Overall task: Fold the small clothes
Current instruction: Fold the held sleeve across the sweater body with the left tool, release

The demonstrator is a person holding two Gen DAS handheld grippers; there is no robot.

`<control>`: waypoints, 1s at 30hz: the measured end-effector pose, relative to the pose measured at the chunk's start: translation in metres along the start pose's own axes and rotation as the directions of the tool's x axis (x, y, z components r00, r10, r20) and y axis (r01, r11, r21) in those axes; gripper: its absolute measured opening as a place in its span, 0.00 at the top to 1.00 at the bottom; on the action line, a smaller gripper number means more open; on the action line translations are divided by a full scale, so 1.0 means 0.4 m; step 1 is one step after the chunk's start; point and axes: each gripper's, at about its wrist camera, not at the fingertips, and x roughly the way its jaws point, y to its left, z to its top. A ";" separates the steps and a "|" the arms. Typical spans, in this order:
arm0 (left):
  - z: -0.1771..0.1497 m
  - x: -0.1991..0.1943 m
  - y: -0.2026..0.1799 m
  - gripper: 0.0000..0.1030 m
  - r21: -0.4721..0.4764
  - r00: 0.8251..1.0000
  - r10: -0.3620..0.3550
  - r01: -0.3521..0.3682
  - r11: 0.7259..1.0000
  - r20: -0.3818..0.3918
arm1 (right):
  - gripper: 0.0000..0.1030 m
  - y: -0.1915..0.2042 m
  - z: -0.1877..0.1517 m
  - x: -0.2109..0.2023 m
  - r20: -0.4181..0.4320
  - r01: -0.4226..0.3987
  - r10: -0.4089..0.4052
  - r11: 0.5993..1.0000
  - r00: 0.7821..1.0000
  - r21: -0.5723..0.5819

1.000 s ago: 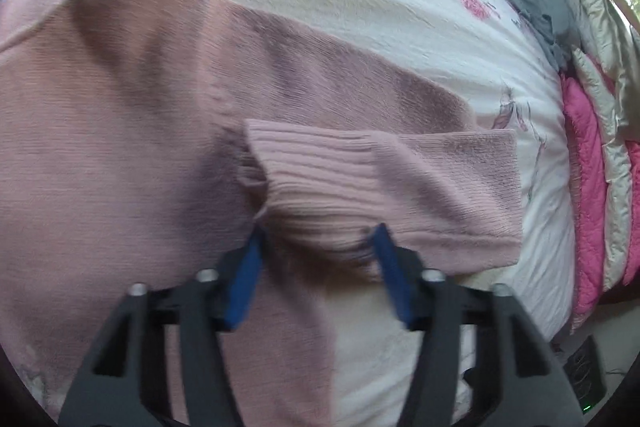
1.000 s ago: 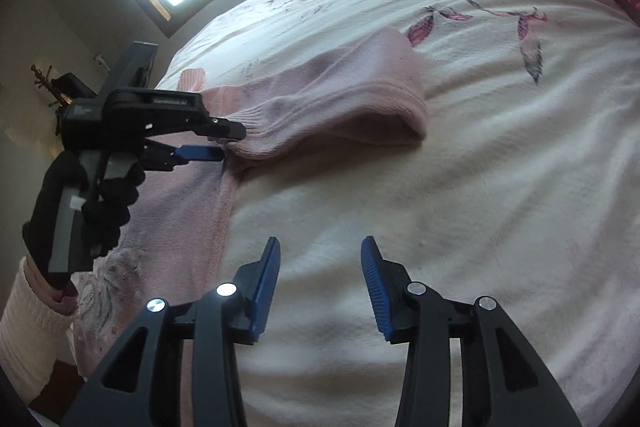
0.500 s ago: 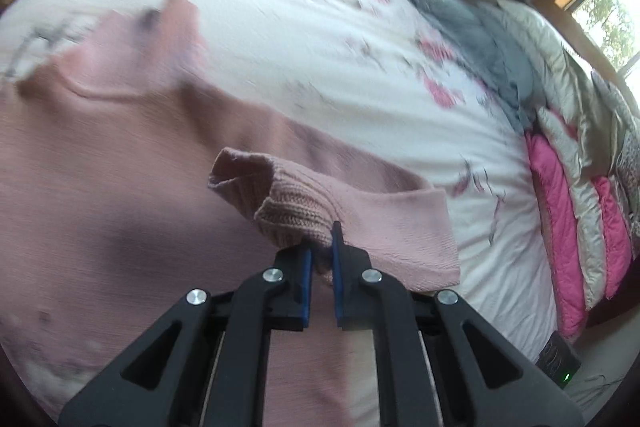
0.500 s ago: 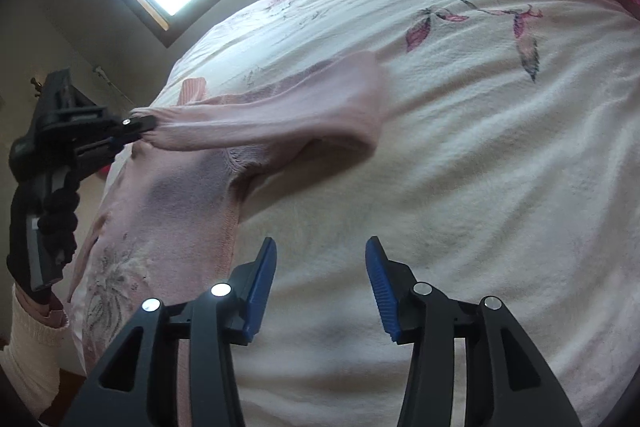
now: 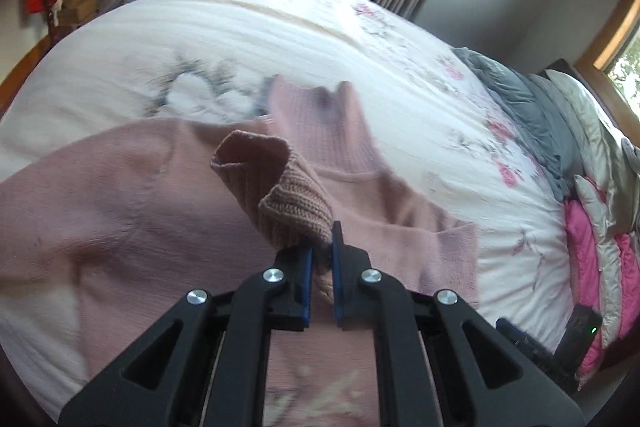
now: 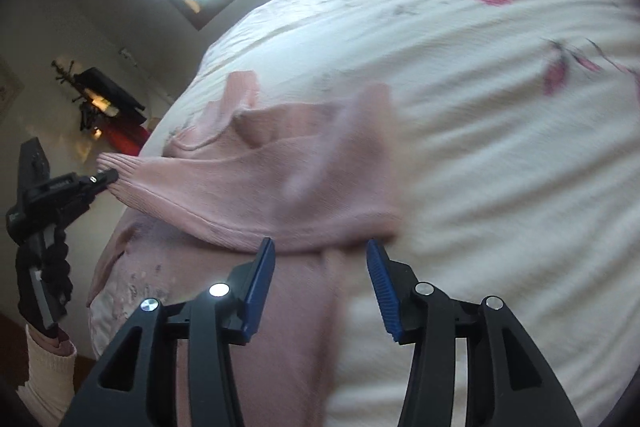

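On ribbed white bedspread point(image 5: 280, 27), left tool point(image 5: 321, 259) clamped on knit pink sweater point(image 5: 120, 207) cuff point(image 5: 296, 211); right tool point(image 6: 320, 267) apart.

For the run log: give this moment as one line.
left gripper: shut on sleeve cuff, lifted over pink sweater | right gripper: open, above the sweater's edge | surface: floral bedspread

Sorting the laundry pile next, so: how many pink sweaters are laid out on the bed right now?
1. A single pink sweater lies across the floral bedspread, its ribbed cuff pinched in the left gripper. The right gripper hovers open. More could lie outside both views.
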 end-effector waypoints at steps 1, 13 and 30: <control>0.000 0.006 0.017 0.94 -0.009 1.000 0.008 -0.008 1.000 -0.007 | 0.53 0.016 0.010 0.017 -0.002 -0.012 0.012 1.000 1.000 -0.007; -0.035 0.103 0.219 0.75 -0.088 0.987 0.113 -0.124 0.988 -0.114 | 0.52 0.007 0.009 0.206 -0.127 0.082 -0.081 0.997 0.989 0.000; -0.091 0.211 0.148 0.57 -0.026 0.976 0.091 -0.098 0.995 -0.199 | 0.47 0.099 -0.032 0.252 -0.178 0.135 -0.147 0.988 0.973 -0.076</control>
